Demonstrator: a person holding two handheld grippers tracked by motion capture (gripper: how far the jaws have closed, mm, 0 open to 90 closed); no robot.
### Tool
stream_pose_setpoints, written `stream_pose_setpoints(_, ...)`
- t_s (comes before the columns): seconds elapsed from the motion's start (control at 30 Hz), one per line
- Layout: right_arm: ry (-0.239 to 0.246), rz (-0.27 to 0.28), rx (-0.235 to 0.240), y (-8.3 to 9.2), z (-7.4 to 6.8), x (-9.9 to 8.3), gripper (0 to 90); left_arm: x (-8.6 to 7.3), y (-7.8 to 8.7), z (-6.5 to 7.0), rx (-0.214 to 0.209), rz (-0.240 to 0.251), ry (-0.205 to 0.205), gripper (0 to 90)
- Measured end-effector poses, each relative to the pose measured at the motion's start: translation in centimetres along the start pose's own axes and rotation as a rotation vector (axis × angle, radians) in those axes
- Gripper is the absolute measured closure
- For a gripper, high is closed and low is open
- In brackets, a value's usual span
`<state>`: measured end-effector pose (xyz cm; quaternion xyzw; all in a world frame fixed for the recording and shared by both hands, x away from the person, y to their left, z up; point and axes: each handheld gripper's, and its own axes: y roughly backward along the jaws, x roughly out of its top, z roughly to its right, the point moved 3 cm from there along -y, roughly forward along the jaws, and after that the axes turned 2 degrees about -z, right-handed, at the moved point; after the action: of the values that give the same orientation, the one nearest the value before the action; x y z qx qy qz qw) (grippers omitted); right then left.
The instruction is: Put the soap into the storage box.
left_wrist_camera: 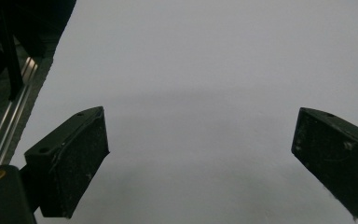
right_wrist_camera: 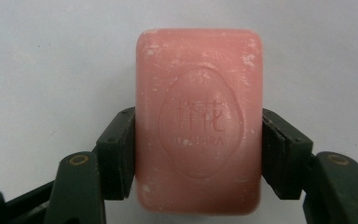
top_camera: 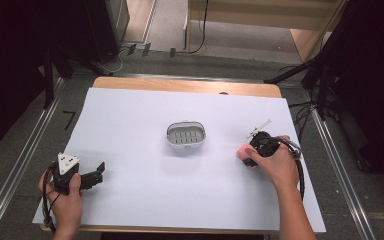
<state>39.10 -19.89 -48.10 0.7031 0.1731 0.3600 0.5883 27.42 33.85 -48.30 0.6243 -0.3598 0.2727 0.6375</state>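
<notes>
White sheet point(top_camera: 145, 195) covers table. Soap dish point(top_camera: 186, 135) at centre. Pink soap point(right_wrist_camera: 199, 121) lies right of dish, right gripper point(right_wrist_camera: 199, 154) clenched on its long sides. Left gripper point(left_wrist_camera: 200, 154) gapes, idle, left of dish. Step: grasp made. Next: lift, carry over dish, lower flat.

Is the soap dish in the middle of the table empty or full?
Empty: the soap dish shows only its bare slotted insert; the pink soap bar lies apart.

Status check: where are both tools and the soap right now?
Right tool shut on pink rectangular soap bar, right side of white sheet. Left tool open, empty. Grey slotted soap dish at centre, path unobstructed.
</notes>
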Motion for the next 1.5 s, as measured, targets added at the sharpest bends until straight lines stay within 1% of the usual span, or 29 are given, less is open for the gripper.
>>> stream_pose_setpoints(0.13,0.001,-0.007,-0.013,0.0,-0.1,0.0,38.8,0.0,0.0,0.0,0.001,0.000,0.000,4.2)
stream_pose_setpoints(0.17,0.005,-0.012,-0.022,0.0,-0.2,0.1,38.8,0.0,0.0,0.0,0.001,0.000,-0.001,4.3)
stream_pose_setpoints(0.2,0.015,-0.021,-0.042,0.0,-0.5,0.2,38.8,0.0,0.0,0.0,0.001,-0.001,-0.001,4.2)
stream_pose_setpoints(0.23,0.015,-0.021,-0.042,0.0,-0.5,0.2,38.8,0.0,0.0,0.0,0.001,-0.001,-0.001,4.3)
stream_pose_setpoints(0.27,0.029,-0.023,-0.062,0.0,-0.7,0.2,38.6,0.0,0.0,0.0,0.002,0.000,-0.001,4.3)
stream_pose_setpoints(0.33,0.035,-0.021,-0.069,-0.1,-0.8,0.2,38.4,0.0,0.0,0.0,0.002,-0.001,-0.001,4.2)
stream_pose_setpoints(0.47,0.025,-0.013,-0.059,-0.1,-0.7,0.2,38.6,0.0,0.0,0.0,0.001,-0.002,-0.001,4.2)
stream_pose_setpoints(0.53,0.008,-0.006,-0.035,-0.1,-0.4,0.0,38.9,0.0,0.0,0.0,0.000,0.002,0.003,4.2)
stream_pose_setpoints(0.6,0.011,-0.010,-0.029,0.0,-0.4,0.1,39.0,0.0,0.0,0.0,0.000,0.002,0.004,4.3)
stream_pose_setpoints(0.67,0.040,-0.014,-0.027,0.0,-0.5,0.2,39.0,0.0,0.0,0.0,0.000,0.001,0.004,4.2)
stream_pose_setpoints(0.7,0.040,-0.022,-0.021,0.1,-0.6,0.3,39.0,0.0,0.0,0.0,0.000,-0.002,0.003,4.2)
stream_pose_setpoints(0.73,0.060,-0.017,-0.015,0.1,-0.6,0.4,39.0,0.0,0.0,0.0,-0.002,0.000,0.002,4.3)
stream_pose_setpoints(0.77,0.060,-0.017,-0.015,0.1,-0.6,0.4,39.0,0.0,0.0,0.0,-0.002,0.000,0.002,4.2)
stream_pose_setpoints(0.8,0.079,-0.021,-0.017,0.3,-0.8,0.7,39.0,0.0,0.0,0.0,0.000,-0.003,0.002,4.2)
stream_pose_setpoints(0.97,0.113,-0.020,-0.014,1.1,-0.9,1.5,39.0,0.0,0.0,0.0,0.000,0.000,0.002,4.3)
stream_pose_setpoints(1.03,0.118,-0.020,-0.014,1.2,-1.0,1.6,39.0,0.0,0.0,0.0,0.001,0.001,0.003,4.2)
stream_pose_setpoints(1.07,0.132,-0.020,-0.006,1.6,-1.1,2.0,39.0,0.0,0.0,0.0,0.001,0.001,0.003,4.3)
stream_pose_setpoints(1.1,0.132,-0.020,-0.006,1.6,-1.1,2.0,39.0,0.0,0.0,0.0,0.002,0.000,0.003,4.3)
stream_pose_setpoints(1.17,0.157,-0.011,0.000,1.9,-1.2,2.4,39.0,0.0,0.0,0.0,0.002,0.000,0.003,4.2)
stream_pose_setpoints(1.2,0.160,-0.010,-0.001,2.1,-1.3,2.5,39.0,0.0,0.0,0.0,0.001,0.001,0.003,4.2)
stream_pose_setpoints(1.3,0.198,-0.009,0.005,2.5,-1.5,3.2,39.0,0.0,0.0,0.0,0.000,0.000,0.003,4.2)
stream_pose_setpoints(1.47,0.219,-0.006,0.002,3.0,-1.8,3.9,39.0,0.0,0.0,0.0,0.001,-0.001,0.001,4.2)
stream_pose_setpoints(1.5,0.237,0.001,0.009,3.3,-2.1,4.4,39.0,0.0,0.0,0.0,0.001,-0.001,0.000,4.3)
